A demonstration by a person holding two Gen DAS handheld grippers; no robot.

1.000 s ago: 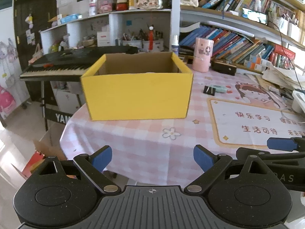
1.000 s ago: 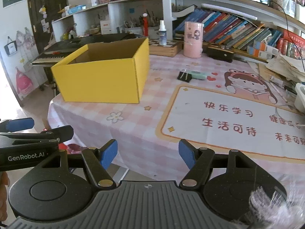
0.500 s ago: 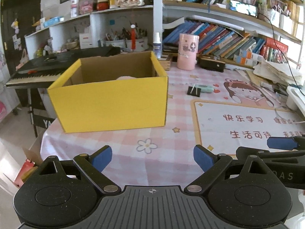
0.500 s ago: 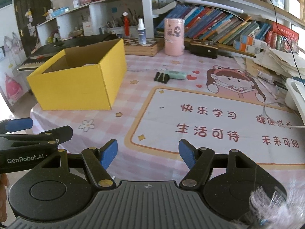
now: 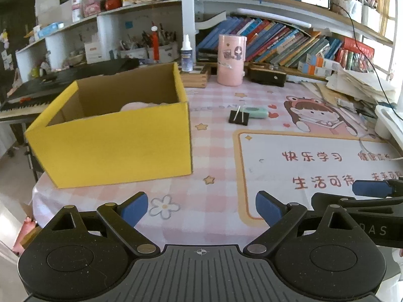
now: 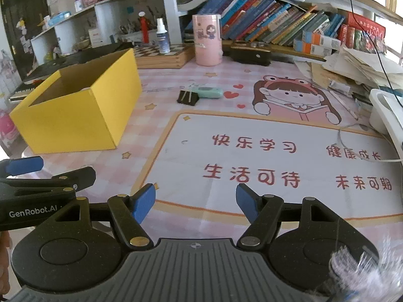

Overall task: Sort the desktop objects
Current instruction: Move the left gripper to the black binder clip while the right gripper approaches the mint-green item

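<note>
Both grippers are hovering over the near edge of a pink-checked tablecloth (image 5: pixel 214 130), side by side and tilted downward.

Left gripper (image 5: pixel 201 207): blue-padded fingers are standing apart, released, with nothing between them. Ahead and to its left, an open yellow cardboard box (image 5: pixel 118 148) is sitting on the cloth; a pale pink soft item (image 5: pixel 133 105) is lying inside, mostly hidden by the front wall. Ahead and slightly right, well beyond the fingertips, a black binder clip with silver wire handles (image 5: pixel 238 117) is lying on the cloth, with a mint-green oblong plastic item (image 5: pixel 257 112) touching or just beside its far right side. Further ahead, a pink cylindrical canister with a cartoon print (image 5: pixel 231 60) is standing upright, near a dark rectangular case (image 5: pixel 267 77).

Right gripper (image 6: pixel 193 201): fingers are likewise spread and empty, over a white printed desk mat with an orange border (image 6: pixel 277 161). The binder clip (image 6: pixel 187 97) and mint-green item (image 6: pixel 209 92) are lying ahead of it, slightly left of centre, well apart from the fingertips. The yellow box (image 6: pixel 75 115) is sitting ahead to its left. The left gripper's side is showing at its left edge.
</note>
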